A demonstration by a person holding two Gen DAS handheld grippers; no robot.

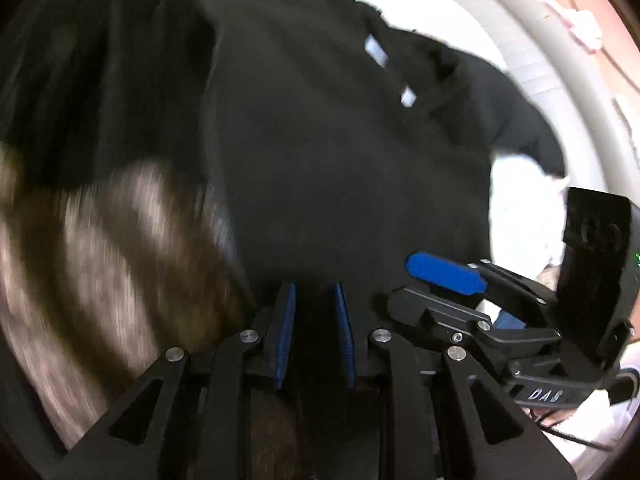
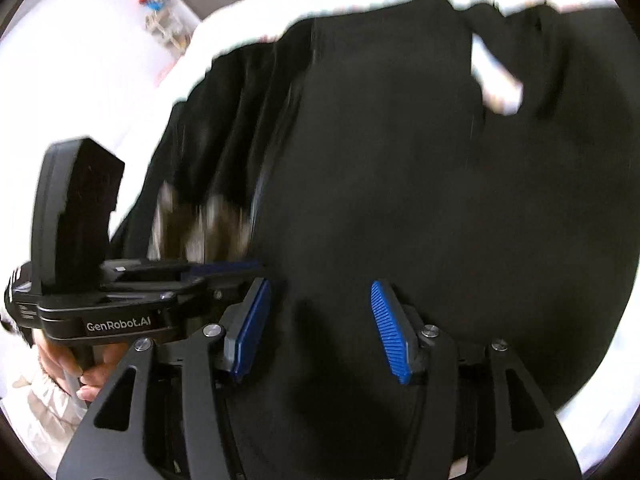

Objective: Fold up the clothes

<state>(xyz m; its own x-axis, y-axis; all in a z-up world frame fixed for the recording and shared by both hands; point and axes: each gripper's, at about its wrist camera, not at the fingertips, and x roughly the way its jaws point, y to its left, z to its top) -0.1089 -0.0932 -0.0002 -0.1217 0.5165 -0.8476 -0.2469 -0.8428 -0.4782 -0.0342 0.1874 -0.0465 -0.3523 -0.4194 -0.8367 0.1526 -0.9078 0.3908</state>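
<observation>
Garment (image 2: 400,160) on bed (image 2: 120,60), grippers side-by-side.

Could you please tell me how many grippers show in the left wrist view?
2: the left gripper at bottom centre, pinching the black garment; the right gripper at lower right.

You see a black garment (image 1: 340,152) w/ small white tags (image 1: 376,50) and a blurred brown-and-cream striped part (image 1: 112,248). Both grippers are black w/ blue ribbed pads: left gripper (image 1: 315,334), right gripper (image 2: 320,330). The surface (image 2: 100,60) under the garment is white.
</observation>
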